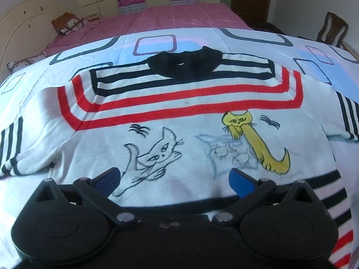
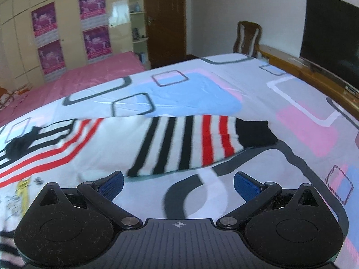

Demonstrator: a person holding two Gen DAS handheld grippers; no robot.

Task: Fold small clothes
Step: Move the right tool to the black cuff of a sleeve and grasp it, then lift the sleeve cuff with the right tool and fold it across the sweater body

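Hovering low over the little sweater (image 1: 179, 116), I have my left claw (image 1: 175, 178) spread wide with nothing between its blue pads, poised above the hem near the bottom centre of the left wrist frame. The sweater lies flat and face up on the patterned quilt (image 1: 157, 44): black collar (image 1: 188, 63) at upper centre, red and black stripes below it, the white cat (image 1: 154, 154) and yellow cat (image 1: 253, 139) drawings just ahead of my pads.

My right claw (image 2: 178, 185) is equally wide and holds nothing. It floats over bare quilt, with the striped sleeve (image 2: 190, 141) stretched out just beyond it in mid frame, its black cuff (image 2: 255, 133) pointing right.

To do this fold well, I judge the sleeve should go first: pinch it near the cuff, catching only the knit and not the quilt beneath, then carry it across the chest in one flat sweep so the stripes line up. The knit looks soft and thick, so a shallow bite may slip. My left claw could pin the body meanwhile.

The quilt is white with blue, pink and grey squares and looks slightly rumpled. Beyond it a pink bedspread (image 2: 78, 76) fills the upper left of the right wrist frame, with cream wardrobes bearing purple posters (image 2: 94, 4), a brown door (image 2: 166, 18), a wooden chair (image 2: 246, 35) and a dark television (image 2: 332, 35) at upper right.
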